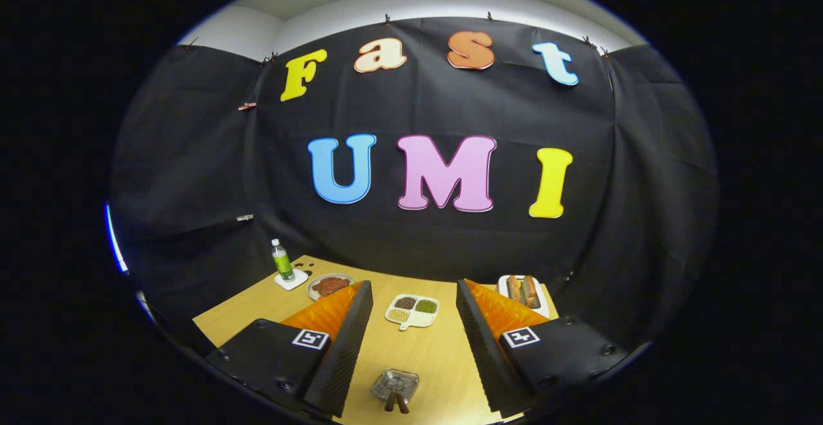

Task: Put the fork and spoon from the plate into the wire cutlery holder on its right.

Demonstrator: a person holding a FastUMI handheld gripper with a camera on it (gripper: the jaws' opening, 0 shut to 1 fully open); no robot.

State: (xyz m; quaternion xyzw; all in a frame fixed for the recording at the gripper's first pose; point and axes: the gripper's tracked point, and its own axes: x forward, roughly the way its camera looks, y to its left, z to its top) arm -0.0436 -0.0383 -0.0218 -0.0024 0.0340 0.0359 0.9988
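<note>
My gripper (413, 285) is open and held well above a wooden table (437, 354), with nothing touching its fingers. Low between the fingers, close to me, sits a small shiny square dish or holder (395, 383) with two brown handles (396, 402) sticking out of its near side. I cannot tell whether these are the fork and spoon, nor whether the shiny thing is wire or glass. A round plate (329, 285) holding reddish food lies beyond the left finger.
A white divided dish (413, 311) of grains lies just ahead between the fingers. A green bottle (281, 262) stands on a white coaster at the far left. A white tray of bread (524, 292) lies beyond the right finger. The black cloth wall closes the table's far side.
</note>
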